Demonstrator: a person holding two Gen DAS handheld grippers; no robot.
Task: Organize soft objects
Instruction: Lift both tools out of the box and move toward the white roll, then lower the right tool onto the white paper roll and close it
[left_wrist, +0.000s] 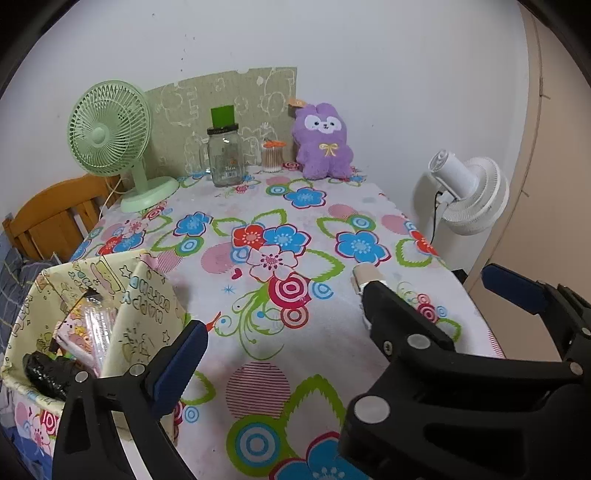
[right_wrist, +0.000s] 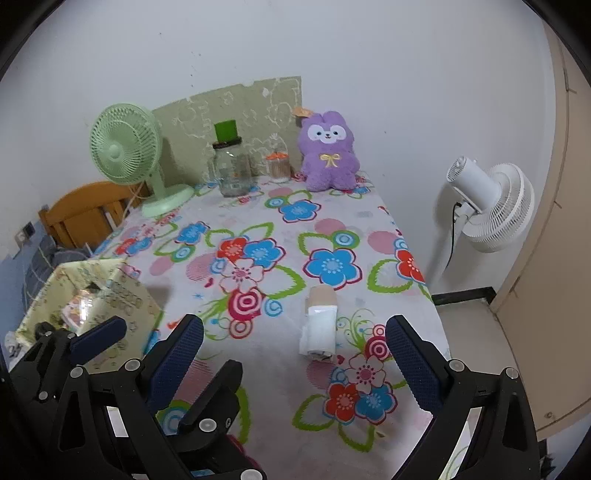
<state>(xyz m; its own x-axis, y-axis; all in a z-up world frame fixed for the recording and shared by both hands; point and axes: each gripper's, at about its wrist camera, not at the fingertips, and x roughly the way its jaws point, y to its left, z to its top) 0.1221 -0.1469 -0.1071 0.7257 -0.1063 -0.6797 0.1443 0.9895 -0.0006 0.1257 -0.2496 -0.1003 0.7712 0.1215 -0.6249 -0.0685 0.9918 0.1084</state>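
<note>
White tissue roll (right_wrist: 320, 325), lying flat, lengthwise toward wall

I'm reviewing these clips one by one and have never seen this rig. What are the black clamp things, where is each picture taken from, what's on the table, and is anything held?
There is no robot here: a person holds a two-finger gripper in each hand, and a fisheye camera on each looks forward along its fingers. In the left wrist view the left gripper is open and empty; the right wrist view shows the right gripper, also open and empty. On the floral tablecloth lie a rolled white cloth near the right gripper, a purple plush bunny at the wall, a green fan, a glass jar and a small cotton swab container. A fabric basket stands at the left edge. Nothing is held.
</note>
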